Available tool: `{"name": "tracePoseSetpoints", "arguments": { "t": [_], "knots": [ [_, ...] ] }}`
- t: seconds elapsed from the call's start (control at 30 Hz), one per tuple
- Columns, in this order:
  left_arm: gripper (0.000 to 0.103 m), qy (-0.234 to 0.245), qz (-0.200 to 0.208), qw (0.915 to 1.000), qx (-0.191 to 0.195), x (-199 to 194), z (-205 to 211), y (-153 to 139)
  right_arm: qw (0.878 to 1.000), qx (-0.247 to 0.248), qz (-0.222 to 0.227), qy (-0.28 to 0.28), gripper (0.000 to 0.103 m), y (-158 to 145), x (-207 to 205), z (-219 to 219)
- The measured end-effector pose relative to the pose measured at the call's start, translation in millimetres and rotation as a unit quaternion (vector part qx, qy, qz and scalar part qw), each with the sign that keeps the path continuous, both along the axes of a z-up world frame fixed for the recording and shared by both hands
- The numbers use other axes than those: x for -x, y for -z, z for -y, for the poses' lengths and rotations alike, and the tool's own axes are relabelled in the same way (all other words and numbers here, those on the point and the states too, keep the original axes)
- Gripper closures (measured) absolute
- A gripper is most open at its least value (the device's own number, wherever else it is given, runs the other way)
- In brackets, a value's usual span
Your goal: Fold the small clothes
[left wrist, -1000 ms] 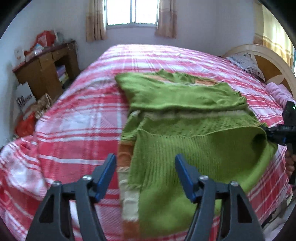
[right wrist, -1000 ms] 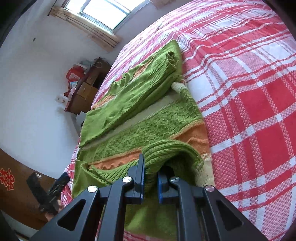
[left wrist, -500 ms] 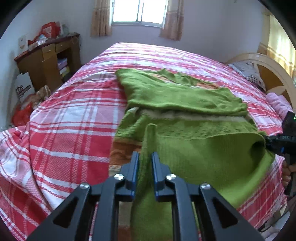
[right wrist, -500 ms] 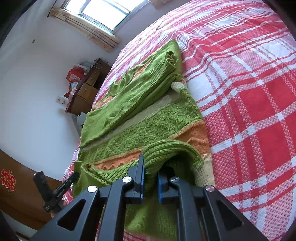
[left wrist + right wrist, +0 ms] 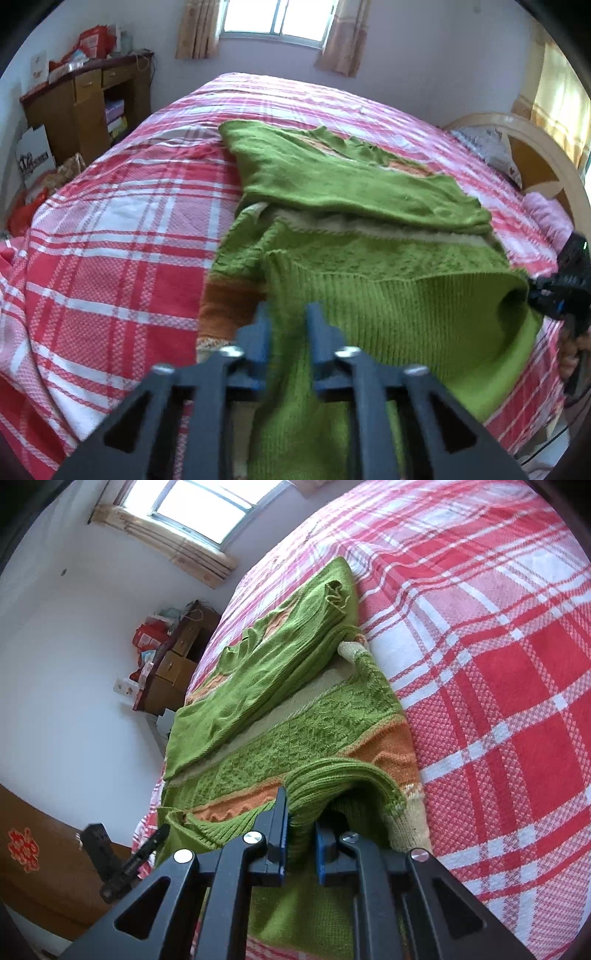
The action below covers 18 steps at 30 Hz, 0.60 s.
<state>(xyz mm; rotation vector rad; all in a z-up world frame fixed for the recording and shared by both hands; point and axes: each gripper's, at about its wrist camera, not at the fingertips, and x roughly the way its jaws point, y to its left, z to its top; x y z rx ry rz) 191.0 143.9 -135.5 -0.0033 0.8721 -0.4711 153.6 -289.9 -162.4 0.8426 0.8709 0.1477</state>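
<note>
A green knitted sweater (image 5: 369,258) with orange and cream bands lies on the red plaid bed (image 5: 110,221), its upper part folded over. My left gripper (image 5: 288,317) is shut on a pinch of the ribbed hem at the near left. The right gripper (image 5: 561,291) grips the same hem at the right, so the hem hangs raised between the two. In the right wrist view the right gripper (image 5: 301,812) has its jaws opening a little, and a bunched fold of the sweater (image 5: 295,709) still fills the gap between its pads. The left gripper (image 5: 147,845) shows at the lower left.
A wooden desk (image 5: 85,103) with clutter stands left of the bed, bags on the floor beside it. A curved headboard (image 5: 517,129), a pillow (image 5: 487,147) and a pink cloth (image 5: 546,218) are at the right. Bare plaid bedspread (image 5: 498,664) stretches beyond the sweater.
My left gripper went from wide open over the hem to shut on it and raised the fabric. The right gripper's pads stand slightly further apart, fabric still between them.
</note>
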Motion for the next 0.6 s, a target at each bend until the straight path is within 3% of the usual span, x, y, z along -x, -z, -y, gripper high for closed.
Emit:
{"name": "tracePoseSetpoints", "arguments": {
  "t": [0.07,0.13,0.2,0.27,0.37,0.5,0.6],
  "knots": [
    [0.093,-0.003,0.007,0.9999,-0.01,4,2,-2,0.999,-0.034,0.007,-0.006,0.082,-7,0,5],
    [0.093,-0.004,0.014,0.9997,-0.018,7,2,-3,0.996,-0.074,0.052,-0.009,0.077,-23,5,14],
    [0.093,-0.01,0.01,0.9997,-0.02,6,0,-2,0.992,-0.084,0.092,0.001,0.046,-39,13,26],
    [0.093,-0.018,0.002,0.9998,-0.007,3,-5,0,0.989,-0.05,0.134,0.038,0.037,-56,27,40],
    [0.093,-0.019,-0.002,0.9998,0.001,3,-6,0,0.989,0.007,0.143,0.04,0.037,-67,36,45],
    [0.092,-0.012,0.001,0.9999,-0.006,3,-2,0,0.987,0.117,0.106,-0.013,0.037,-64,28,21],
    [0.086,-0.01,-0.001,1.0,0.0,3,-3,1,0.973,0.201,0.094,-0.068,0.037,-53,19,-9]
  ]
}}
